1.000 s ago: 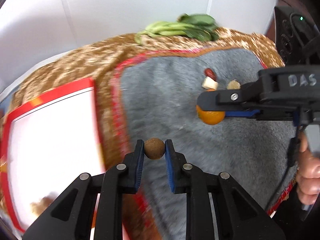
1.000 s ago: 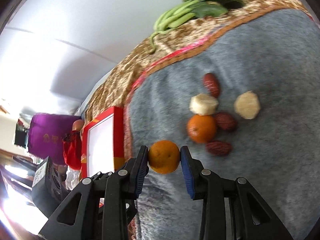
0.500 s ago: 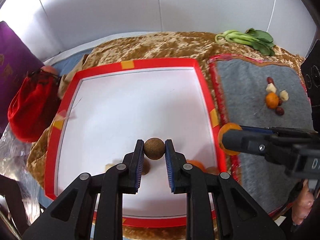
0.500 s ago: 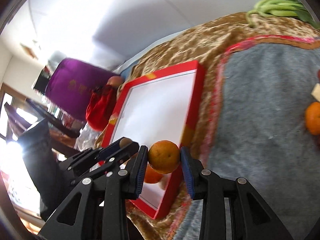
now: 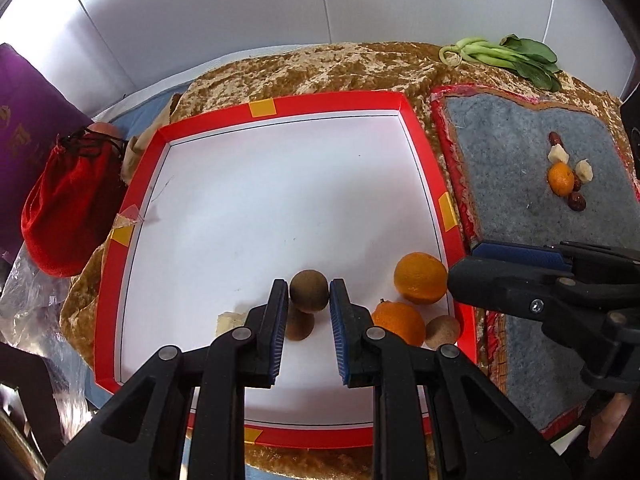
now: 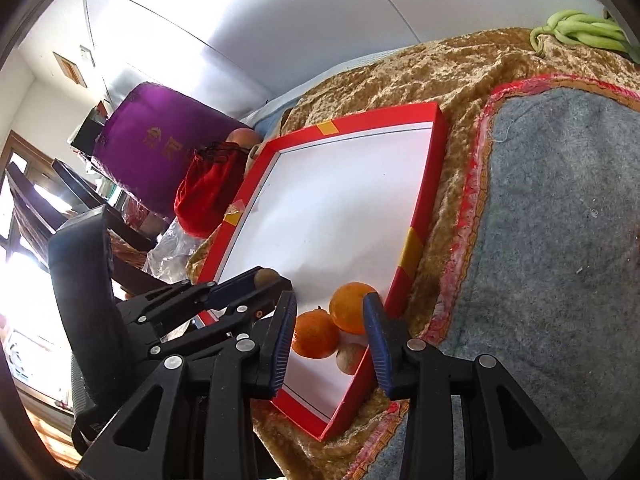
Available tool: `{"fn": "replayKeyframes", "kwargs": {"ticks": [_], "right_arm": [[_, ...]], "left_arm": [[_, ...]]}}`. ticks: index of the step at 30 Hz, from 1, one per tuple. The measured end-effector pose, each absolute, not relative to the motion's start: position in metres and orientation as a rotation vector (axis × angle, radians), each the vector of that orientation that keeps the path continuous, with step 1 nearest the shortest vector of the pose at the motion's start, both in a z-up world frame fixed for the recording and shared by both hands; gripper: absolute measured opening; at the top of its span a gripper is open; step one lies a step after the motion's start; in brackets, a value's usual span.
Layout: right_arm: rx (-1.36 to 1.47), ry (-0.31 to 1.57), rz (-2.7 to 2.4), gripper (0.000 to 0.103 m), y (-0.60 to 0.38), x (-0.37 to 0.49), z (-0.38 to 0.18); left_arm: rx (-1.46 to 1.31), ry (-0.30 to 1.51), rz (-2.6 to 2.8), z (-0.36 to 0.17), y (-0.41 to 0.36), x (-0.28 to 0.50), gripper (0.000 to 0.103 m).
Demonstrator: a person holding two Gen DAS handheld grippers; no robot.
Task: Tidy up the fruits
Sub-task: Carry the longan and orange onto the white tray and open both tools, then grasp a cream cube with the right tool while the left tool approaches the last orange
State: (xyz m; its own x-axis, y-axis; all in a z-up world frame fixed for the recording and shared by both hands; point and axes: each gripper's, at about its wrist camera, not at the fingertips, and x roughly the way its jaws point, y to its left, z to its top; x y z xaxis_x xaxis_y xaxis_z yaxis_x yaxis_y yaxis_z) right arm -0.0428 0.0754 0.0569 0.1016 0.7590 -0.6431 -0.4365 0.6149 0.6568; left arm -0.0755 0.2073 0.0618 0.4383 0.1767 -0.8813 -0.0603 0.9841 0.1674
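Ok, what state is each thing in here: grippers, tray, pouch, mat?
Left gripper: shut on a brown round fruit, over the tray.
Right gripper: jaws opening, an orange between them, one pad clear of it.
Tray: lidless, holding a second orange and a loose brown fruit.
Pouch: drawstring pulled shut.
Mat: fruit pile left on it.

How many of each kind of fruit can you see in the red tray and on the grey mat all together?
Oranges: 3
Brown round fruits: 3
Red dates: 3
White peeled pieces: 3
Total: 12
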Motion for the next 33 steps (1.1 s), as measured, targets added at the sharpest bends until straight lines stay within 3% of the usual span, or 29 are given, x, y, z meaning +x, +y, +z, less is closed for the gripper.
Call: {"fn": "replayKeyframes", "kwargs": {"ticks": [4,6,9,26,33], "right_arm": [[0.357,1.166,0.902,0.037,0.068,-0.042,0.06],[0.363,1.162,0.9,0.037,0.063,-0.042,0.063],[0.373,1.156,0.893,0.037,0.056,-0.041,0.066],[0.643,1.093,0.516,0.037,-0.132,0.015,0.082],[0.739,1.178,0.313,0.037,-0.189,0.036,0.059]], "left_arm": [[0.125,1.094,0.166,0.065,0.205,-0.073,0.026],[0.123,1.08,0.167,0.067,0.203,-0.071,0.04],[0.142,1.048,0.165,0.073,0.193,-0.068,0.051],[0.283,0.986,-0.098,0.081,0.071,-0.039,0.055],[0.296,0.993,-0.219,0.064,0.025,-0.009,0.055]]}}
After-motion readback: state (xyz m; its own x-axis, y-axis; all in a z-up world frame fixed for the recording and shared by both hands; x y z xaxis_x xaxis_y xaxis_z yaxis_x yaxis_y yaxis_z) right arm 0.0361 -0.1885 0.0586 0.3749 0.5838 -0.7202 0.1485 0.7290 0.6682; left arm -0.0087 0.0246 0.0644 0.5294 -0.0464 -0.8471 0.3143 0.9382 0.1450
